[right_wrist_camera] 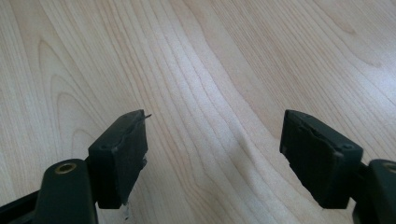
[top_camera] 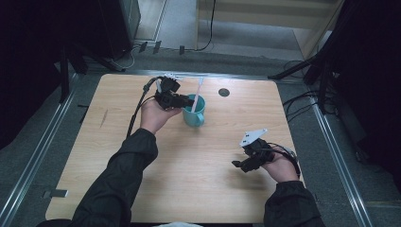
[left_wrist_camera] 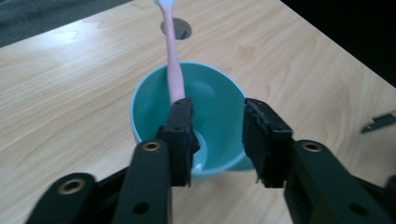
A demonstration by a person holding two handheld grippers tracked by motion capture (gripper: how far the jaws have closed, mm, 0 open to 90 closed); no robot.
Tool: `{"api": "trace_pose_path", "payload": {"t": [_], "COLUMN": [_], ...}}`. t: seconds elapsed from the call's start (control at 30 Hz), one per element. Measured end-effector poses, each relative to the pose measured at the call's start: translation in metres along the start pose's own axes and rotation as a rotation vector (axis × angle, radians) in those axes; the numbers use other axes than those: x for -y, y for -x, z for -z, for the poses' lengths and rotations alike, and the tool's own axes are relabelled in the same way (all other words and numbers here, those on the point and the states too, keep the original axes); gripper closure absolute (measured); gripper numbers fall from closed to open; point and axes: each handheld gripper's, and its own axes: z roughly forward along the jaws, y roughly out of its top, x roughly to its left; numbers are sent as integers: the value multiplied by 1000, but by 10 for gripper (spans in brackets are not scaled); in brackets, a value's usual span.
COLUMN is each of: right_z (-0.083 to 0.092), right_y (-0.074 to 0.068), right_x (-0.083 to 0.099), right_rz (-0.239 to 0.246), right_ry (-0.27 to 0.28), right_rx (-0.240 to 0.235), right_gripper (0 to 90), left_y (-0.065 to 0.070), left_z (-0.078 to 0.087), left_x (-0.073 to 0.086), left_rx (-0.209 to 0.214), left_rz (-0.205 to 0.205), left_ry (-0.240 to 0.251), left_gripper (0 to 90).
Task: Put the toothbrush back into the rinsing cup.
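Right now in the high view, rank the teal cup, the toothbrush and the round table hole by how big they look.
1. Teal cup, largest.
2. Toothbrush: about as long as the cup is tall but far thinner, and partly hidden inside it.
3. Round table hole, smallest.

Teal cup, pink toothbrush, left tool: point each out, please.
Teal cup (left_wrist_camera: 219,93), left gripper view, inner wall.
Pink toothbrush (left_wrist_camera: 173,60), left gripper view, handle above the rim.
Left tool (left_wrist_camera: 217,135), left gripper view, midway between its open fingertips.

Black tools (top_camera: 188,100), brass screws, blk cables; dark sleeves (top_camera: 124,175).
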Motion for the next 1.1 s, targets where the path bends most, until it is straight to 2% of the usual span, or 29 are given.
{"api": "trace_pose_path", "payload": {"t": [0.07,0.17,0.23,0.43,0.67,0.73,0.8,0.87,0.97,1.1], "right_z": [0,-1,-2,-2,-3,-3,-3,-3,-3,-3], "right_y": [0,-1,-1,0,-2,-2,-2,-2,-2,-1], "right_x": [0,-1,0,0,0,0,0,1,2,2], "right_rz": [-1,3,1,0,5,4,7,4,2,0], "right_ry": [-2,-1,-5,-9,-19,-19,-22,-25,-24,-23], "right_rx": [1,-2,-3,-6,-4,-3,-2,-4,-1,3], "right_gripper": [236,236,236,235,235,235,234,234,233,233], "left_y": [3,5,7,12,14,13,12,10,10,10], "left_z": [5,10,19,32,44,49,51,56,61,65], "left_x": [2,4,7,15,30,42,47,58,68,75], "left_rx": [-28,-22,0,0,16,14,13,15,16,21], "left_rz": [-32,-40,-26,-56,-60,-79,-79,-73,-82,-75], "left_ry": [-36,-44,-36,-65,-72,-81,-86,-91,-94,-87], "left_gripper": [564,532,510,450,431,426,424,423,422,418]}}
